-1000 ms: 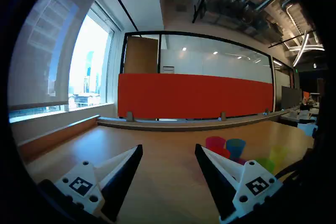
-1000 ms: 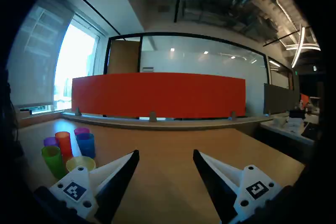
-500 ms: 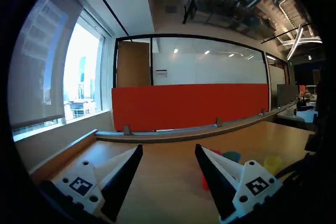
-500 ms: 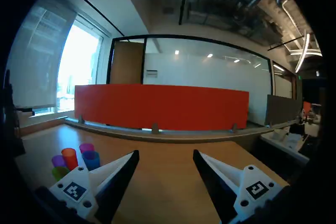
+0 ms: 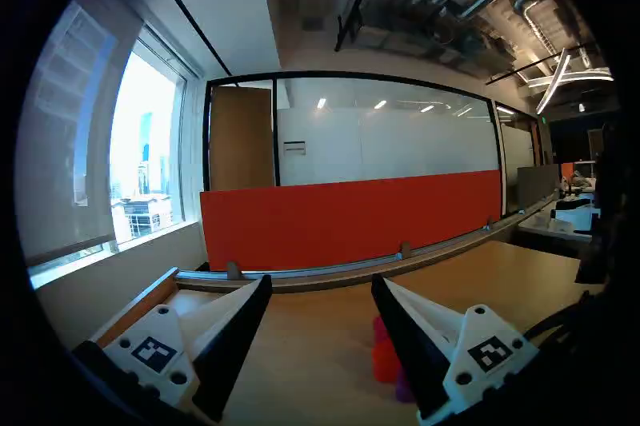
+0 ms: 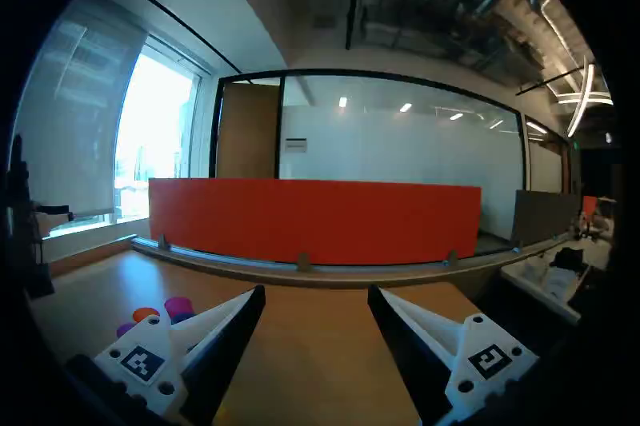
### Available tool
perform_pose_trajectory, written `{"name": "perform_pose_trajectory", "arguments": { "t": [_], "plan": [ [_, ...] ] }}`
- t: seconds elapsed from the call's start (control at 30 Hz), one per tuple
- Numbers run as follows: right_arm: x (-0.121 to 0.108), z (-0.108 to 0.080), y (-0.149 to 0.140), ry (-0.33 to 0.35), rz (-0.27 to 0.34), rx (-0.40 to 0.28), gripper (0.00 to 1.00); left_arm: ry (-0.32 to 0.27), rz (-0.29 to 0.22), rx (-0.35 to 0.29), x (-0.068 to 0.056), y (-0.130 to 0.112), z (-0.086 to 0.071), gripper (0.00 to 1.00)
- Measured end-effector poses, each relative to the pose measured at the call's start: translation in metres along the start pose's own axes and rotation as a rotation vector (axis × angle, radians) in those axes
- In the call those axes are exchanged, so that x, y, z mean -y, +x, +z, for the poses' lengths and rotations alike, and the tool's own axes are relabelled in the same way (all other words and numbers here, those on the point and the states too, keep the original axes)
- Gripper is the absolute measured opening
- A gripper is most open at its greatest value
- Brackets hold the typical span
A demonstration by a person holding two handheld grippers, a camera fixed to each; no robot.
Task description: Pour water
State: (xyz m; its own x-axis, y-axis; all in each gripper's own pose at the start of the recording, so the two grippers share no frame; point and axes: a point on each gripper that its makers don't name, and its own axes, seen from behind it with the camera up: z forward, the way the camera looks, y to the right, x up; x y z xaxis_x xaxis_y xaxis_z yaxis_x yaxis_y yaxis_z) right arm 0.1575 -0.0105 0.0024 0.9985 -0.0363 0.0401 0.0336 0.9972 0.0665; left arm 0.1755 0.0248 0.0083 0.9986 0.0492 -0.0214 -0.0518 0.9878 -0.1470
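My left gripper [image 5: 320,282] and right gripper [image 6: 316,292] hover over the table [image 5: 312,354], jaws spread, pinching nothing; cups [image 5: 386,358] stand near.

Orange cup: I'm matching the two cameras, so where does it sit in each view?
Left gripper view: orange cup low, just right of centre, partly hidden.
Right gripper view: its rim shows low at the left.
Shared landmark: the long red partition across the middle of both.

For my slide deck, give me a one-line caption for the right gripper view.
Open right gripper hovers over a wooden desk, colored cups low beside it, red divider behind.
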Motion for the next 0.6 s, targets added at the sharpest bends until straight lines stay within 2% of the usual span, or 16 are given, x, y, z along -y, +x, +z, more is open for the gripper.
{"name": "perform_pose_trajectory", "arguments": {
  "t": [0.2,0.4,0.6],
  "plan": [
    [0.002,0.000,-0.003,0.008,-0.010,0.010,0.99,-0.012,-0.010,0.015,-0.001,0.001,0.001,0.92],
    [0.000,0.002,-0.007,0.015,-0.016,0.025,0.99,-0.029,0.008,0.024,-0.004,0.001,0.002,0.92],
    [0.003,0.002,-0.006,0.039,-0.052,0.033,0.99,-0.071,0.035,0.037,-0.012,-0.001,0.004,0.92]
  ]
}}
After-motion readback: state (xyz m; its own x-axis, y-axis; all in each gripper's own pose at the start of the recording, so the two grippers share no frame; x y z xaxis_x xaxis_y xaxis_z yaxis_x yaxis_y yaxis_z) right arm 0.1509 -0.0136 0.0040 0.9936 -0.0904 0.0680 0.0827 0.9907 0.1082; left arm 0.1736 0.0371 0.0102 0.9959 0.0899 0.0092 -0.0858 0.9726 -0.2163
